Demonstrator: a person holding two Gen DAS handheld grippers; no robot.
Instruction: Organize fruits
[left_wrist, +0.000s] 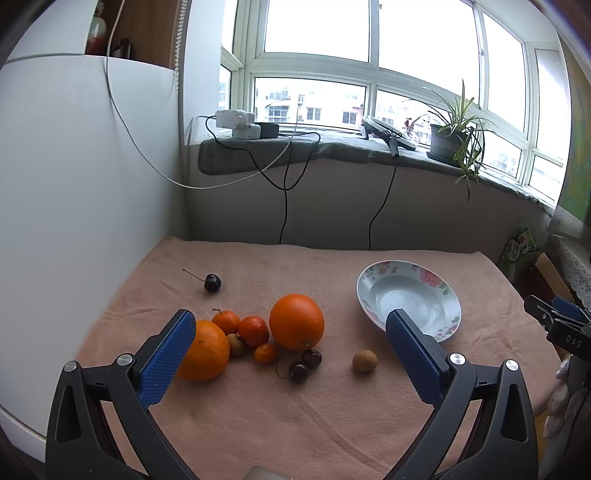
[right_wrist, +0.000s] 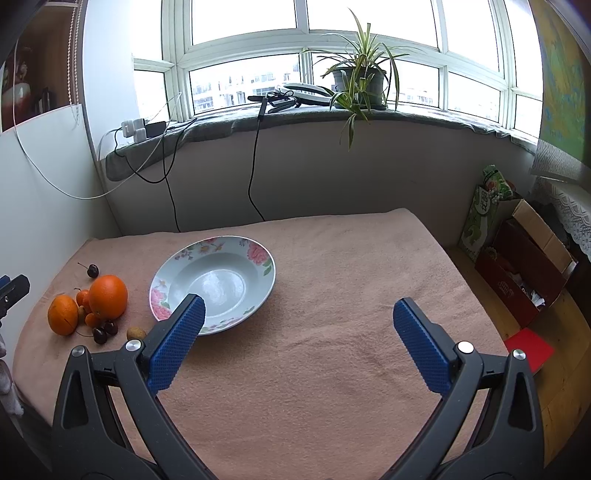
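Left gripper (left_wrist: 290, 328): jaws spread wide, nothing held, hung above the near left part of the desk (left_wrist: 332, 424), which is covered by a pink cloth. Right gripper (right_wrist: 299, 314): jaws likewise wide and empty, over the bare middle of the cloth.

Fruit is seen loose on the cloth at the left. Big orange (left_wrist: 296, 321) stands at the middle of the cluster; second orange (left_wrist: 205, 350) lies to its left, partly hidden behind the left blue pad. Between them three mandarins (left_wrist: 253, 331) are packed close, with a small brown fruit (left_wrist: 236, 344) touching them. Two cherries (left_wrist: 304, 364) lie just near of the big orange, side by side. A lone brown fruit (left_wrist: 365, 360) is set apart to the right, between cluster and plate. A single cherry (left_wrist: 212, 283) with stem lies farther back, well apart.

Plate (right_wrist: 266, 275), floral rim, is seen right of the fruit, with nothing in it. Potted plant (right_wrist: 360, 83) noted on the far sill.
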